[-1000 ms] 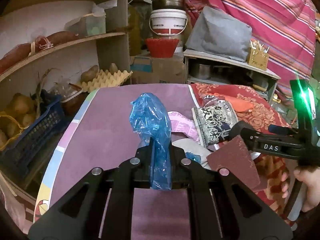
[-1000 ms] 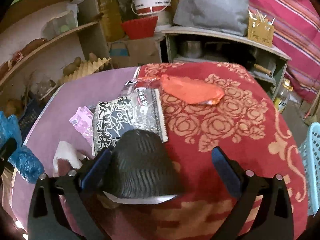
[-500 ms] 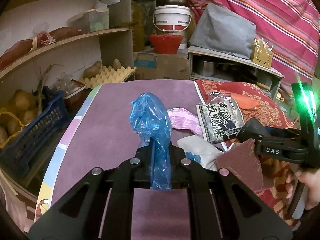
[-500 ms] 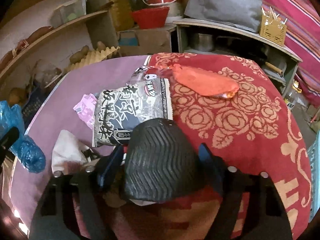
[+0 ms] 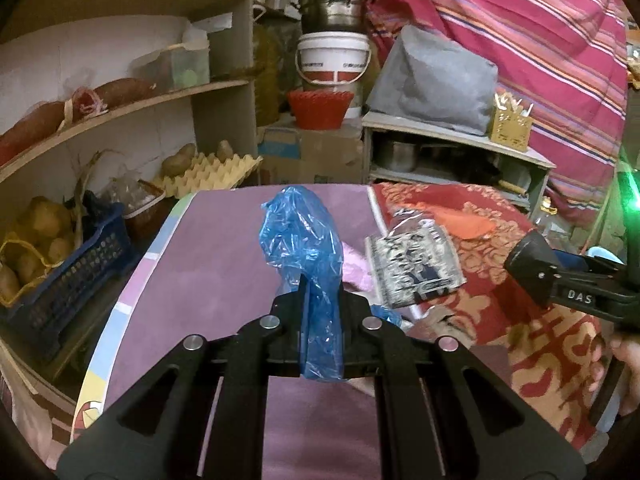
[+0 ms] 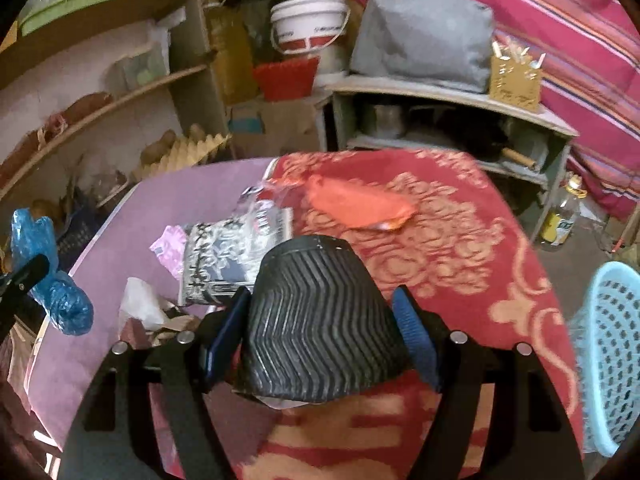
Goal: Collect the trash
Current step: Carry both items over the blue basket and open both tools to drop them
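Observation:
My left gripper (image 5: 320, 312) is shut on a crumpled blue plastic bag (image 5: 308, 236) and holds it above the purple table top (image 5: 208, 264); the bag also shows in the right wrist view (image 6: 56, 296). My right gripper (image 6: 320, 320) is shut on a black ribbed cup-shaped piece of trash (image 6: 316, 316), lifted over the red patterned cloth (image 6: 460, 240). On the table lie a black-and-white snack packet (image 6: 228, 252), a pink wrapper (image 6: 170, 246), an orange wrapper (image 6: 356, 204) and white crumpled paper (image 6: 140, 304).
A light blue perforated basket (image 6: 608, 360) stands at the right beside the table. Shelves with potatoes and a blue crate (image 5: 60, 280) are at the left. A low shelf unit (image 5: 452, 152) with pots stands behind the table.
My right gripper closed on the black ribbed piece and lifted it up and away from the table. The left gripper keeps hold of the blue bag and has risen slightly.

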